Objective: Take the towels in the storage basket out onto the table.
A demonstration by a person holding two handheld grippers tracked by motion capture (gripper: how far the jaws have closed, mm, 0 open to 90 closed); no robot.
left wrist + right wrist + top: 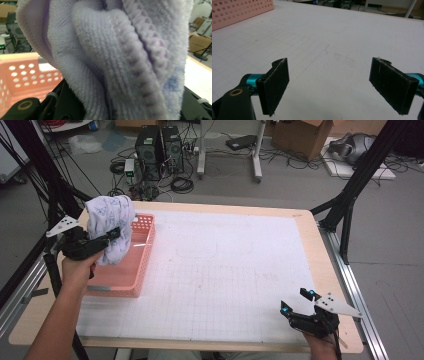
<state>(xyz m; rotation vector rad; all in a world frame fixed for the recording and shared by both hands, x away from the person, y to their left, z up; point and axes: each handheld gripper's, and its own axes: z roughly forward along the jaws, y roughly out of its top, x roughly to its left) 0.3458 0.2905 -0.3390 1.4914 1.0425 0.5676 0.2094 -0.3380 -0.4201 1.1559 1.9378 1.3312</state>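
At the left of the high view, the left tool (114, 236) is clamped on a bunched pale lilac terry cloth (112, 227), which hangs from it above the far end of the pink perforated plastic basket (142, 257). The basket stands on the white gridded bench (225, 270). At the lower right, the right tool (297, 301) rests low over the bench with its jaws wide apart and nothing between them.

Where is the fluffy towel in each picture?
High view: the towel hangs at upper left, clamped in the left gripper above the pink basket.
Left gripper view: it looms close, across most of the frame.
Right gripper view: not in it.
Shared landmark: the pink basket.
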